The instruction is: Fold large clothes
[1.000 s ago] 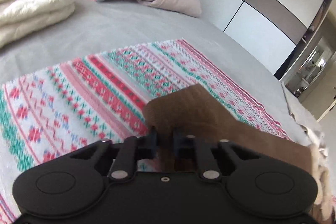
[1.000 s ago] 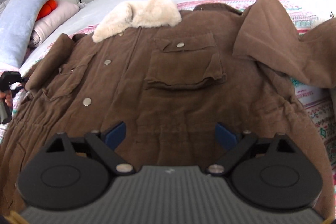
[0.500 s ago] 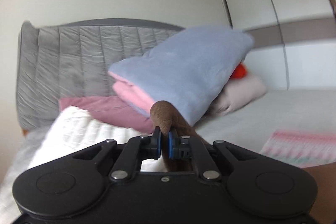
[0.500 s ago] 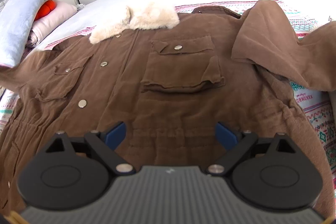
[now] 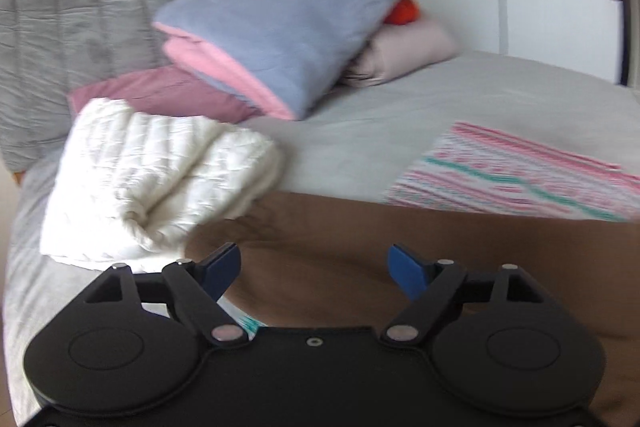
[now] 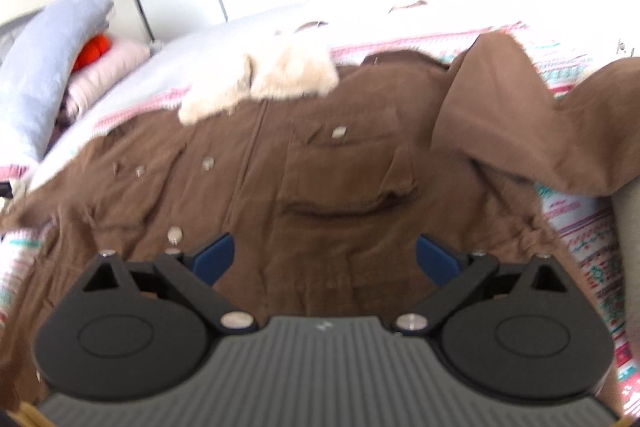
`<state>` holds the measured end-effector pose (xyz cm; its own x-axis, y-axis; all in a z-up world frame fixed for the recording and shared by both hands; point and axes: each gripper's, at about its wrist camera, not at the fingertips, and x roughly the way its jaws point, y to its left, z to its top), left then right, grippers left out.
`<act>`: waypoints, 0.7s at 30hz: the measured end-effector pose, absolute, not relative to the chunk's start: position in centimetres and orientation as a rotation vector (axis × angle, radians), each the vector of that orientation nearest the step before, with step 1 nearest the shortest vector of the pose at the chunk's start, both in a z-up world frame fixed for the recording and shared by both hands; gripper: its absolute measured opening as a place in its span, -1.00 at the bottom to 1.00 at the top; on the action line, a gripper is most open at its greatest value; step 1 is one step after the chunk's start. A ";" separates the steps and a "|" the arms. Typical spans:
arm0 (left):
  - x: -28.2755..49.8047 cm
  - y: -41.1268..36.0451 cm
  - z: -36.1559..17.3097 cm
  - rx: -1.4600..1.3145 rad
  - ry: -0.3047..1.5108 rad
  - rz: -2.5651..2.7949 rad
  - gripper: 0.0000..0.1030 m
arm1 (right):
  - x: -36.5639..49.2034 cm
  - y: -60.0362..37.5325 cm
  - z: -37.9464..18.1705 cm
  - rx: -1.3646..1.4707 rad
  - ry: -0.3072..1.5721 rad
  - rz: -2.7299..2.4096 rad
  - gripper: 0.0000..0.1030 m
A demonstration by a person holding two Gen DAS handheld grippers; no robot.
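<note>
1. Brown cotton-like cloth makes up the jacket, which lies front-up and spread flat on the patterned blanket covering the bed; you see its body in the right wrist view and a plain stretch of it, probably a sleeve, in the left wrist view.
2. Your left gripper hovers over that brown cloth with its fingers spread wide and nothing between them.
3. Your right gripper hovers low over the lower front of the jacket, fingers likewise released and empty.
4. Judge the garment as soft, limp and fairly heavy: thick cloth, metal snaps, a flapped chest pocket and a cream fleece collar add bulk, so it will sag and drag rather than hold a shape.
5. One sleeve already lies bent over the jacket's side, near the bed edge; it may slide off if tugged.
6. Take hold at seams, the hem or a cuff, where layered cloth gives your fingers a firm bite; pinch deep, since a shallow grip on heavy cloth is likely to slip.
7. Keep the fold clear of the white quilt and the stacked pillows just beside the cloth.
</note>
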<state>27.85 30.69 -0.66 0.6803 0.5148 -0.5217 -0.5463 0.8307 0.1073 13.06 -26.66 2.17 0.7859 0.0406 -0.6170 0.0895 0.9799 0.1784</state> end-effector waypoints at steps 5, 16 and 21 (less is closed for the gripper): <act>24.3 22.5 2.4 -0.005 0.580 0.324 0.86 | 10.2 -29.3 7.5 0.218 0.519 -0.189 0.99; 20.3 11.1 4.7 0.016 0.628 0.016 0.99 | 11.1 -43.8 11.8 0.241 0.585 -0.632 0.99; 20.6 6.2 4.2 0.027 0.665 -0.034 0.99 | 15.4 -47.2 7.8 0.355 0.736 -0.668 0.97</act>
